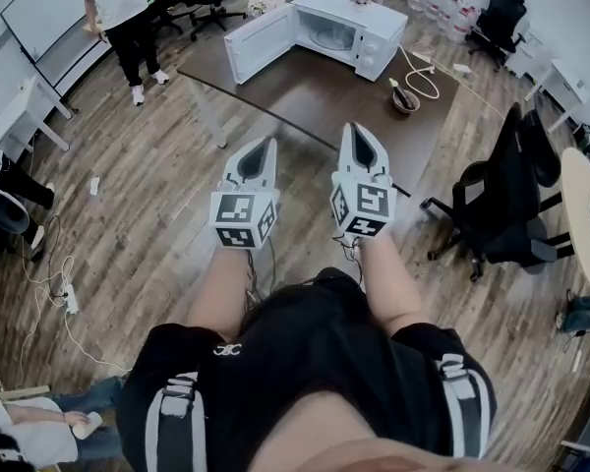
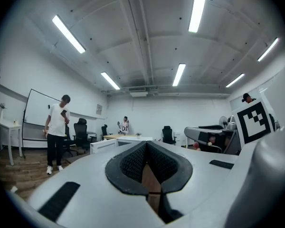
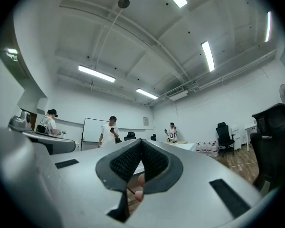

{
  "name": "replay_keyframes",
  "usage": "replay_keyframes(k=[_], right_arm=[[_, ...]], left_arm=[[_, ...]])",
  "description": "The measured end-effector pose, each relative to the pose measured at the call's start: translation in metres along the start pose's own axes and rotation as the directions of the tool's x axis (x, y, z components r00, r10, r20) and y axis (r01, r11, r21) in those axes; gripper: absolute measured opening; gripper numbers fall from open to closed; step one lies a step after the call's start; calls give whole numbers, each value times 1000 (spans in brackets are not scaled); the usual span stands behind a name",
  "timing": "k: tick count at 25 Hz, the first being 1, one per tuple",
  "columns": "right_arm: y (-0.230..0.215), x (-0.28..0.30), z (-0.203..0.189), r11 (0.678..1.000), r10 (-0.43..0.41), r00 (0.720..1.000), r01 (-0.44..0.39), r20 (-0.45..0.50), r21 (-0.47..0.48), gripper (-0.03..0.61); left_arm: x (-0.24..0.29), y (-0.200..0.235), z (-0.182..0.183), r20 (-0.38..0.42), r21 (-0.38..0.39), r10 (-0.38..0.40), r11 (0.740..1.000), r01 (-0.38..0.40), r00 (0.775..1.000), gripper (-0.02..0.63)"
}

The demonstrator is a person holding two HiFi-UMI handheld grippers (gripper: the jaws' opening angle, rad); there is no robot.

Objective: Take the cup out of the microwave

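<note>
A white microwave (image 1: 339, 29) stands at the far end of a dark brown table (image 1: 315, 106), its door (image 1: 259, 45) swung open to the left. Something pale and round (image 1: 327, 37) sits in its cavity, too small to tell as the cup. My left gripper (image 1: 267, 146) and right gripper (image 1: 358, 130) are held side by side, level, short of the table's near edge and pointing at it. Both are shut with nothing between the jaws. In the left gripper view the left gripper's (image 2: 146, 144) tips meet, and the microwave (image 2: 118, 140) shows beyond. The right gripper (image 3: 140, 141) looks the same in its own view.
A small bowl (image 1: 405, 99) with a utensil and a white cable (image 1: 425, 79) lie on the table's right side. A black office chair (image 1: 506, 200) stands right of the table. A person (image 1: 123, 18) stands at the far left. Water bottles (image 1: 442, 6) line the back wall.
</note>
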State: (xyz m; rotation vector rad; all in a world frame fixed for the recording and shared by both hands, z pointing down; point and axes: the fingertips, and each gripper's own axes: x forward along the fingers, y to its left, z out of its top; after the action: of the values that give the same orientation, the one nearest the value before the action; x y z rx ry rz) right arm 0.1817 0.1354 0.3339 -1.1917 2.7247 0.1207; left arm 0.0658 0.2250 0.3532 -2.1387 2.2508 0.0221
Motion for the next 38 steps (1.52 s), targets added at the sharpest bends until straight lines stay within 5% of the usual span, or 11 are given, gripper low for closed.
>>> replay_keyframes(k=[13,29,38], right_arm=[[-11,88,-52,999,-41,999,41,-25,2,0],[-98,357,-98,989,-148,988,149,-51,18,0],[-143,436,-111,982,-190,980,190,-63,2,0]], left_arm=[[70,64,-37,-27,1,5,1000,-5,1000,-5],[352,168,-30,-46,27,-123,992,124,991,-5],[460,183,-33,-61,11,-187,982,188,980,-5]])
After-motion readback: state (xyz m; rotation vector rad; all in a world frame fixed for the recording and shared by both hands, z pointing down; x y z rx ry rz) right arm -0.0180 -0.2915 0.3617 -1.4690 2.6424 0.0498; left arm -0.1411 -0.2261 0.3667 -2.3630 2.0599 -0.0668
